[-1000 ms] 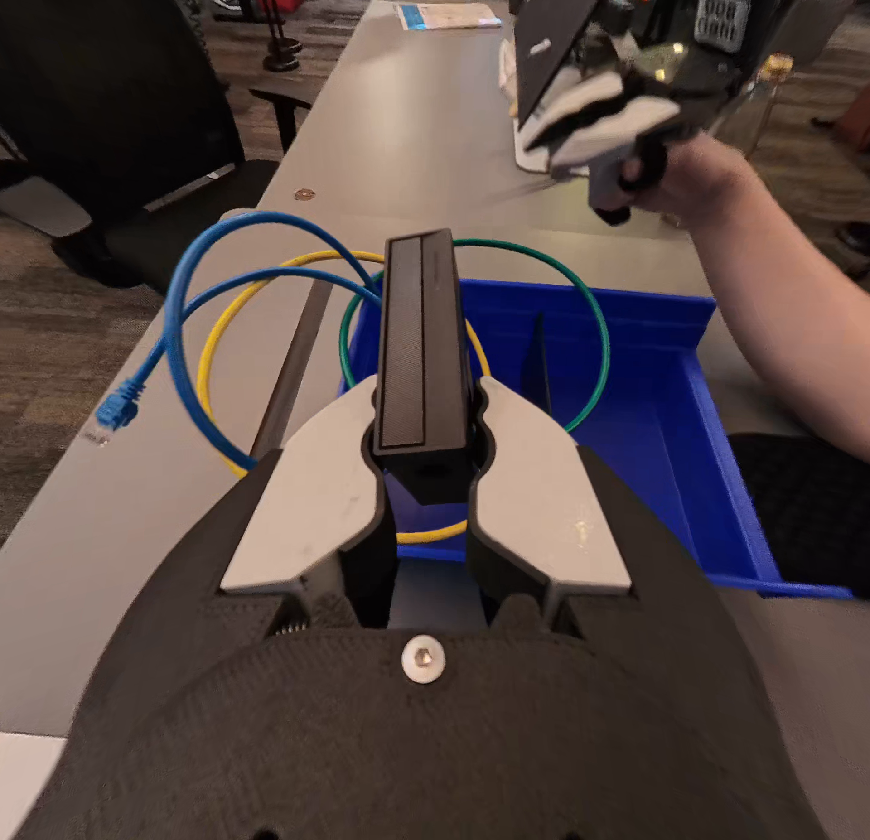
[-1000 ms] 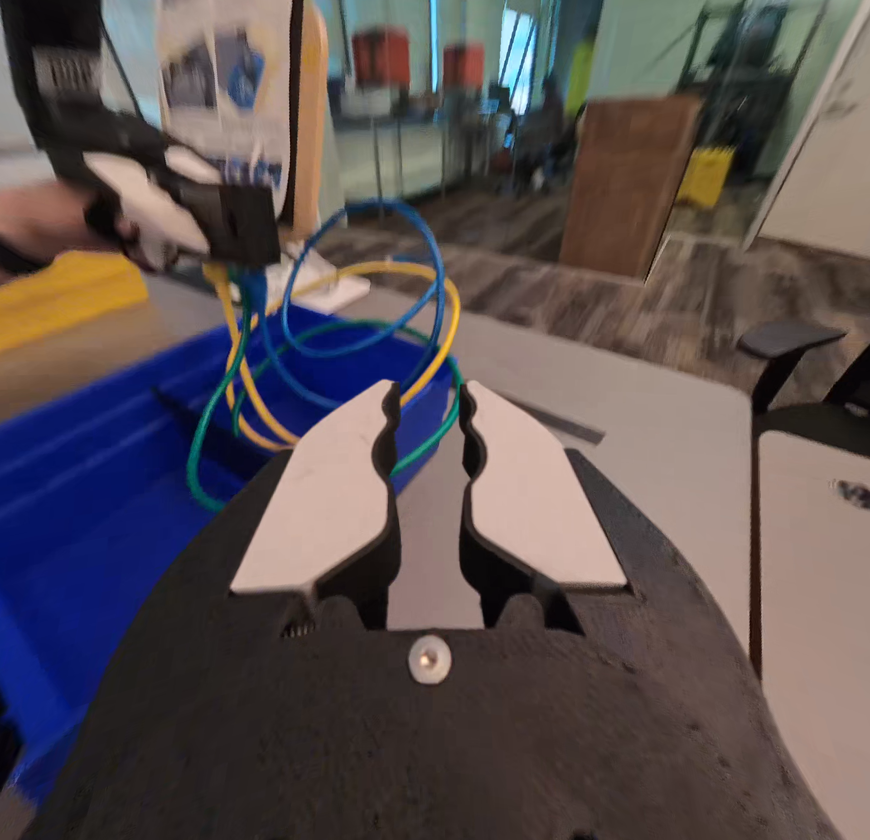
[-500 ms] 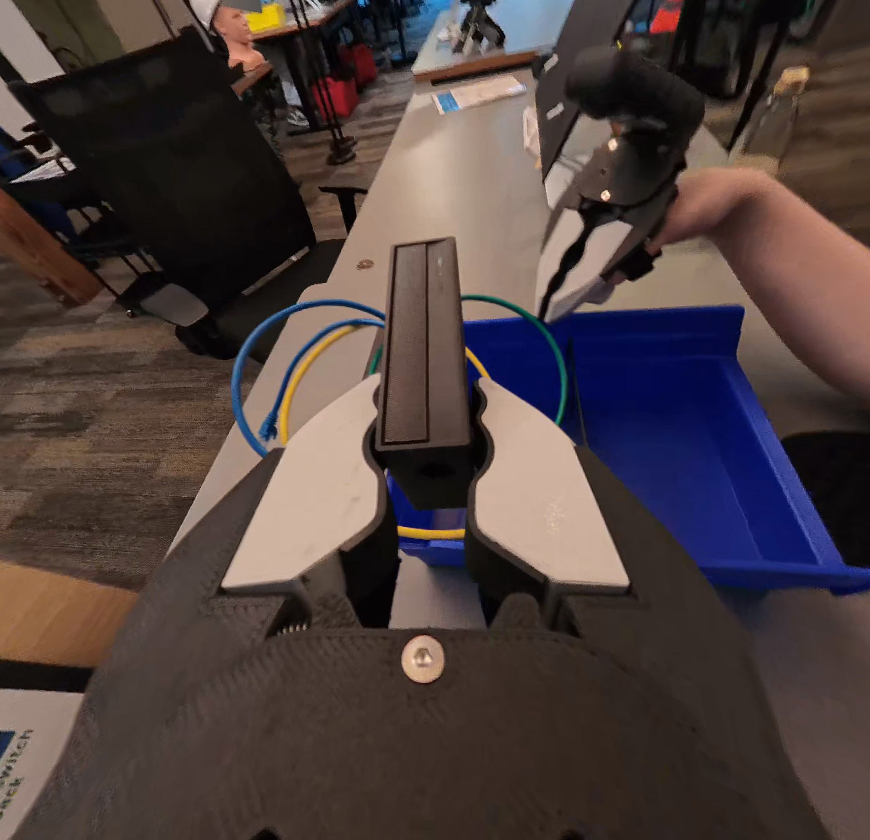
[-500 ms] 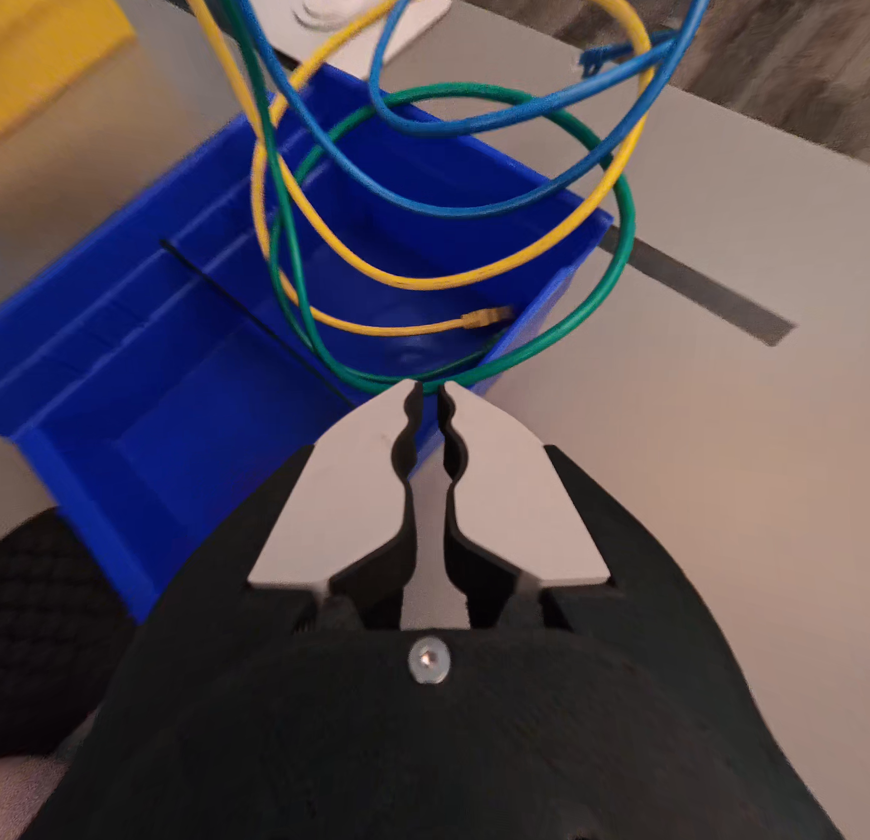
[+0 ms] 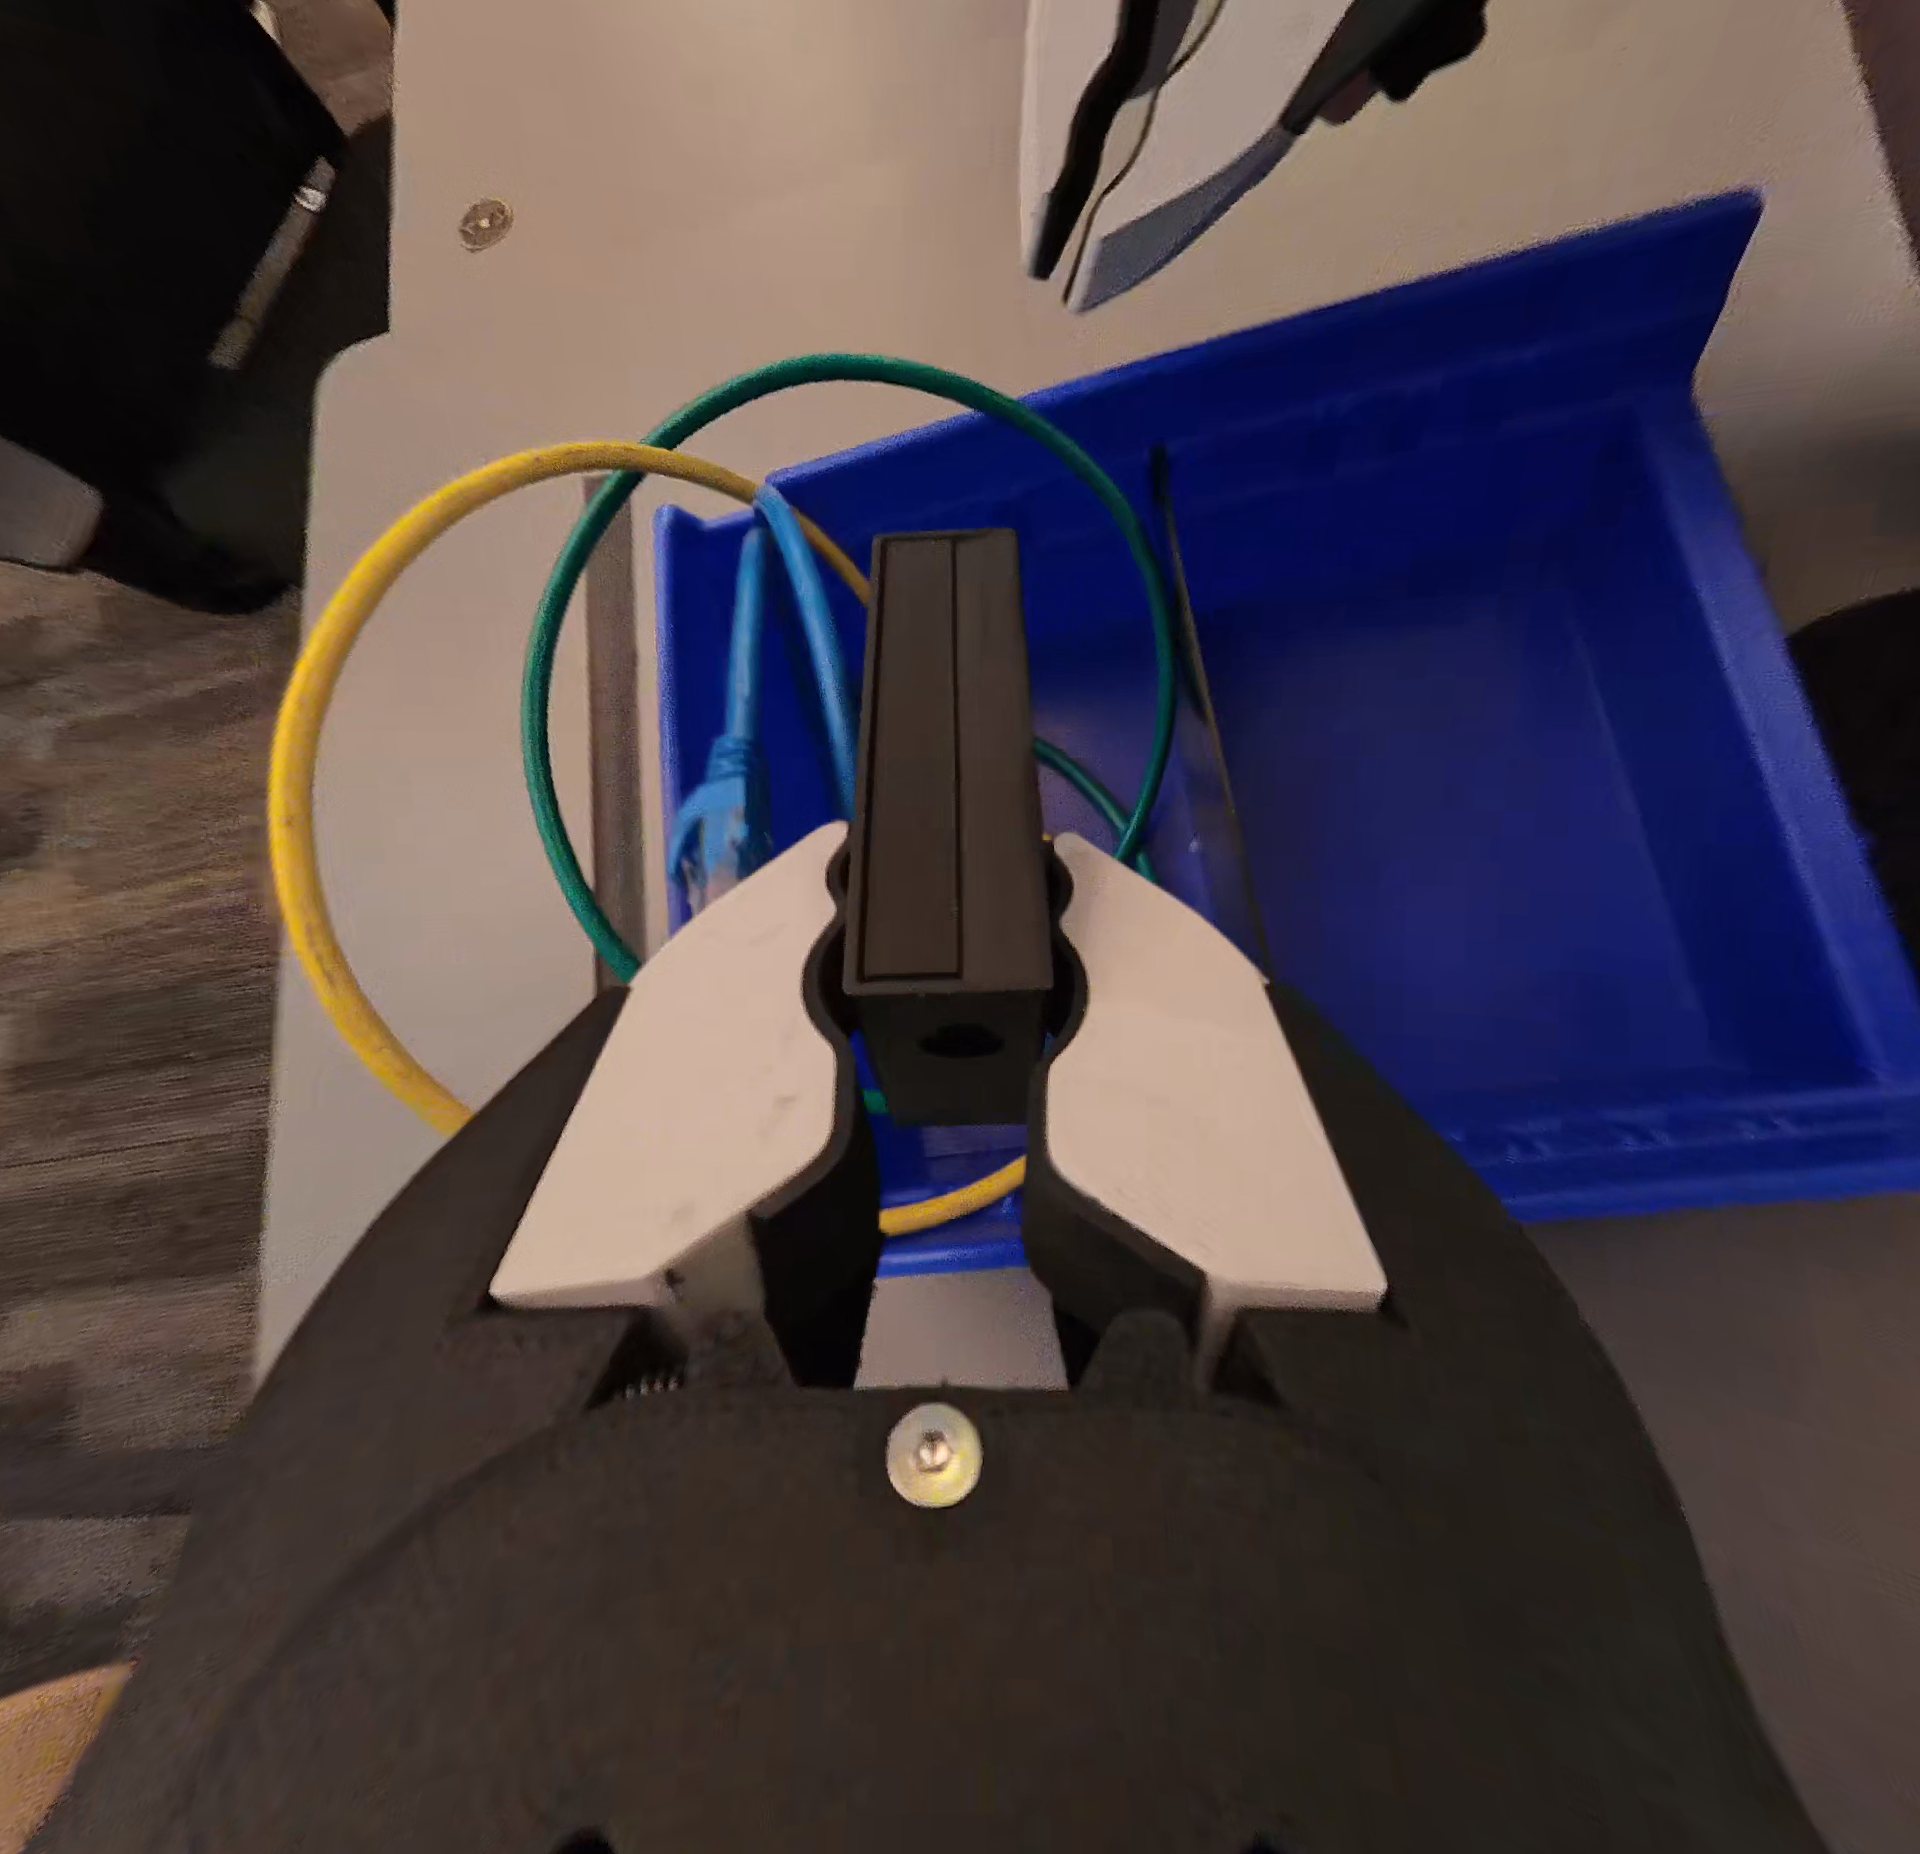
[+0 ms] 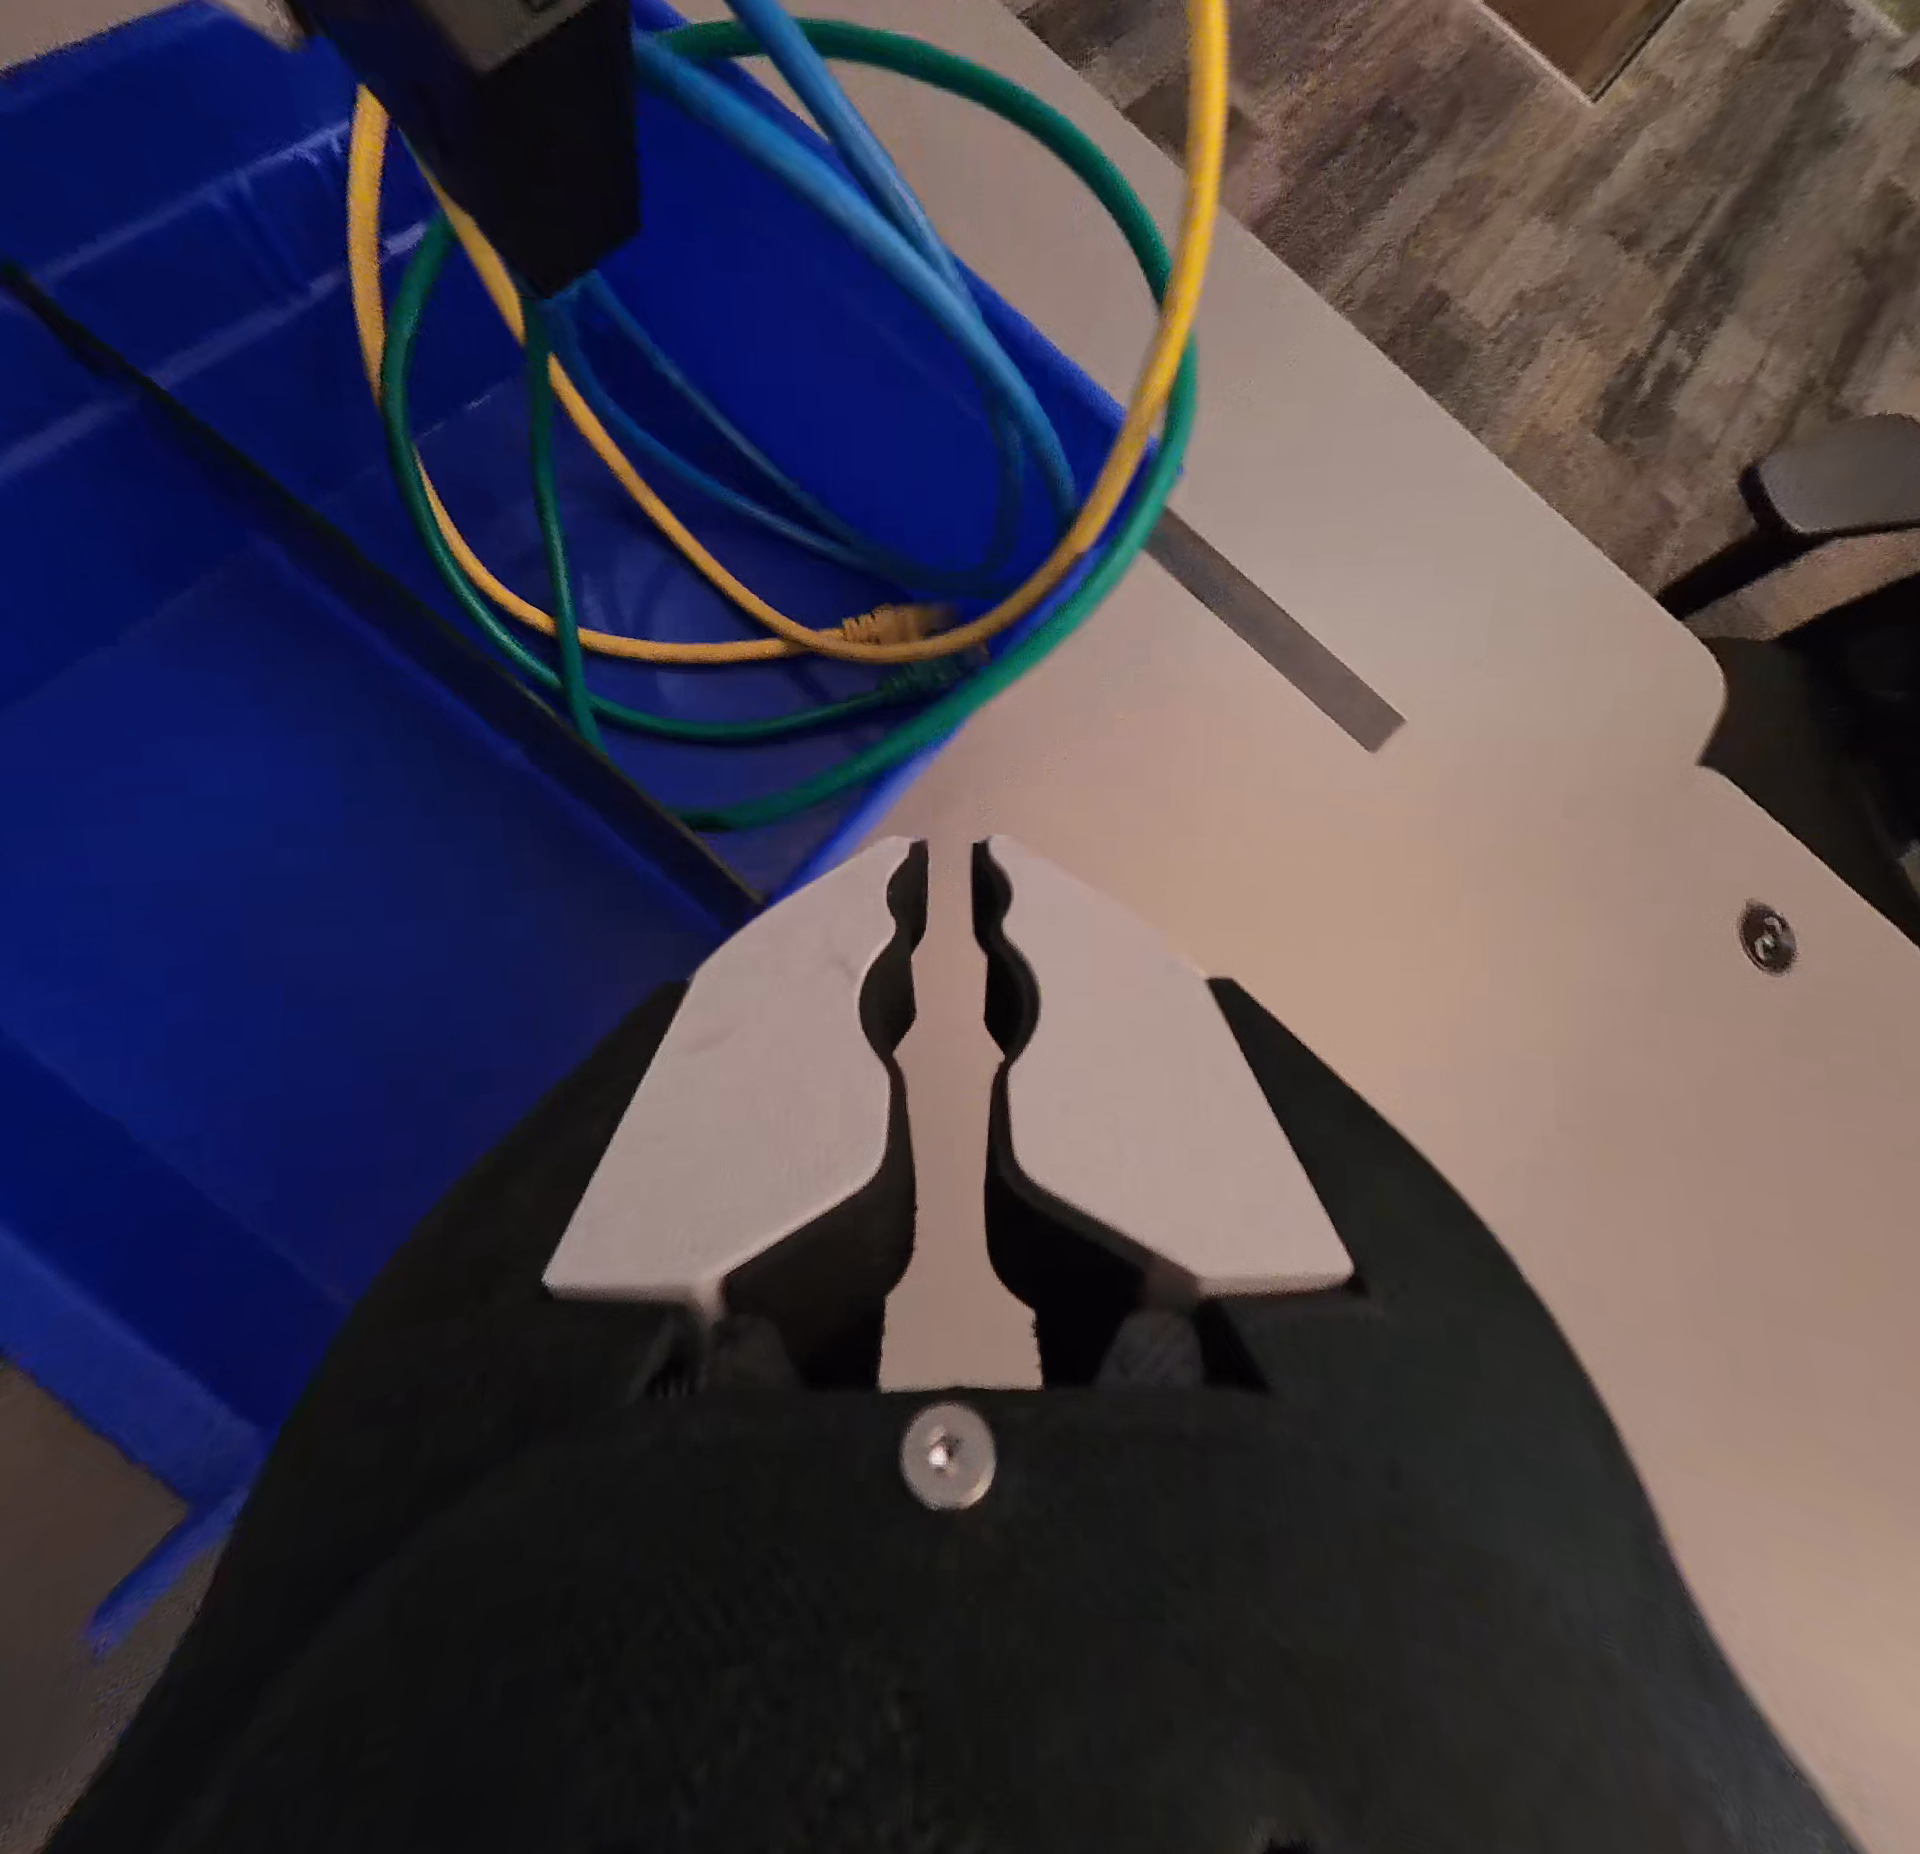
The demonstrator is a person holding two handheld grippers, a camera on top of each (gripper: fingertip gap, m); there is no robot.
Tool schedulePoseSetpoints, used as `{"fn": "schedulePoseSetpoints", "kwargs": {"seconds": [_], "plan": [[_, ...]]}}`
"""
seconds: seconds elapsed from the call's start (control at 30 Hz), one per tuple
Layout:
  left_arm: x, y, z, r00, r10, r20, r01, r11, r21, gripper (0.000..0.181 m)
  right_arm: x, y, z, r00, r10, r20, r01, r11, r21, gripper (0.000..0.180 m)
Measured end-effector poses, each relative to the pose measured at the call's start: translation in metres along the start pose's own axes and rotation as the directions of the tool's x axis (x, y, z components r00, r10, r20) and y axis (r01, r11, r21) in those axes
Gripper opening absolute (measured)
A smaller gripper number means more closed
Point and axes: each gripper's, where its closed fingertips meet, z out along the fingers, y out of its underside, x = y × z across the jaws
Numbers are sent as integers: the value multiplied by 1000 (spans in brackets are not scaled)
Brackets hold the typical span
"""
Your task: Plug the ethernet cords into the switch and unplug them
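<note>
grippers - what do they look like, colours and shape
Both match: the left gripper and right gripper each have a rough-textured black body, two pale grey wedge-shaped fingers with wavy black inner edges, and one silver screw centred below them.

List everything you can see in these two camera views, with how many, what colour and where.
switch: 1, black, clamped in the left hand-held gripper, above the bin
ethernet cords: 3, blue, yellow, green, looping down from the switch into and over the bin
bin: 1, blue, with a dark divider, on the table
table: 1, grey
chair: 1, black, beside the table
left hand-held gripper: shut on the switch
right hand-held gripper: nearly closed, empty, near the bin corner
</note>
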Motion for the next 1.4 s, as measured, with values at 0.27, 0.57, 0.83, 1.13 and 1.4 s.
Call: {"fn": "schedulePoseSetpoints", "kwargs": {"seconds": [0.27, 0.57, 0.83, 1.13, 1.4], "plan": [[-20, 5, 6, 982, -188, 0, 188, 982, -14, 38, 20, 13, -24, 996, 48, -81, -44, 998, 54, 10], [-29, 25, -38, 928, -369, 49, 354, 915, 193, 69, 29, 5, -35, 989, 46, -139, -30, 993, 112, 16], [-20, 66, -143, 829, -489, 272, 375, 846, 380, 76, 29, -11, -42, 981, 33, -194, -9, 993, 120, 29], [73, 176, -368, 511, -572, 641, 488, 807, 331, 79, -13, -22, -85, 975, 162, -154, -157, 986, 49, 59], [126, 349, -462, 44, -695, 717, 749, 498, 437, 85, -59, 25, -48, 945, 321, -64, -323, 884, -338, 62]]}}
